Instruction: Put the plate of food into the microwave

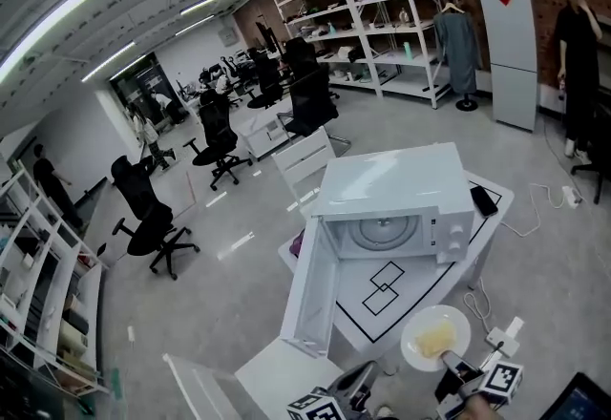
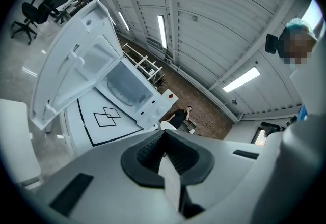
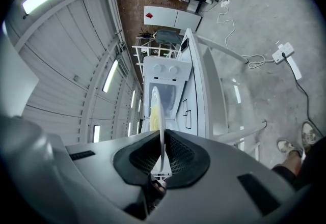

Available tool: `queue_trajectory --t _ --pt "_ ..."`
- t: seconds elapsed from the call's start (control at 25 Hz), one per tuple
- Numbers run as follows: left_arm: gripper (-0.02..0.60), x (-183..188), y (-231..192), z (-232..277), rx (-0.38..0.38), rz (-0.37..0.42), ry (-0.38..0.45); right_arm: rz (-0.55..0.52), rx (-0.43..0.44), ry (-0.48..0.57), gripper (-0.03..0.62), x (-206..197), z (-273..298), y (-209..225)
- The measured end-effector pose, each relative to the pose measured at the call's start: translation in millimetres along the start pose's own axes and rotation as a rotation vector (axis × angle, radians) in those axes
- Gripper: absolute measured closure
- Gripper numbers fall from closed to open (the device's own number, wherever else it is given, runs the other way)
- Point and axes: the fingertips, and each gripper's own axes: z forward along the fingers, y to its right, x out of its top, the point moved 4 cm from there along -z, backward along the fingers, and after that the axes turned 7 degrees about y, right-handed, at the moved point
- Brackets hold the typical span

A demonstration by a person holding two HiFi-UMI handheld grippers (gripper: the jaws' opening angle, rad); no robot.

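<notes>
The white microwave (image 1: 396, 203) stands on a white table (image 1: 420, 289), and its door (image 1: 313, 289) swings wide open to the left. The turntable inside shows bare. A white plate (image 1: 435, 337) with yellow food (image 1: 436, 340) hovers in front of the table's near edge, right of the door. My right gripper (image 1: 456, 370) is shut on the plate's near rim. In the right gripper view the plate (image 3: 161, 116) runs edge-on between the pads toward the microwave (image 3: 165, 90). My left gripper (image 1: 353, 385) is low beside it, shut, nothing seen in it (image 2: 165, 159).
A black phone (image 1: 483, 200) lies on the table right of the microwave. Black square outlines (image 1: 387, 284) mark the tabletop. A power strip (image 1: 504, 332) and cables lie on the floor at right. Office chairs (image 1: 153, 227), shelving (image 1: 382, 17), and a person (image 1: 578, 55) stand farther off.
</notes>
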Motion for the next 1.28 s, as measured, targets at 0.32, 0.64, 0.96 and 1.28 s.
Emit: queue_trajectory --t 0.32,0.64,0.96,1.28 --pt "0.577 13.6 -26.0 30.0 0.048 -0.011 0.039 -0.004 -0.017 -0.044 0.574 17.3 48.5 6.5" --pt "0.577 41.4 -56.5 66.7 0.085 -0.005 0.073 -0.025 -0.043 -0.082 0.574 36.0 115.6 2.9" --pt "0.577 53.9 -68.3 77.8 0.13 -0.001 0.093 -0.021 -0.056 -0.121 0.574 41.1 161.9 0.8" --pt "0.577 55.3 -75.7 93.4 0.191 -0.007 0.128 -0.009 -0.068 -0.174 0.574 57.7 207.2 8.6"
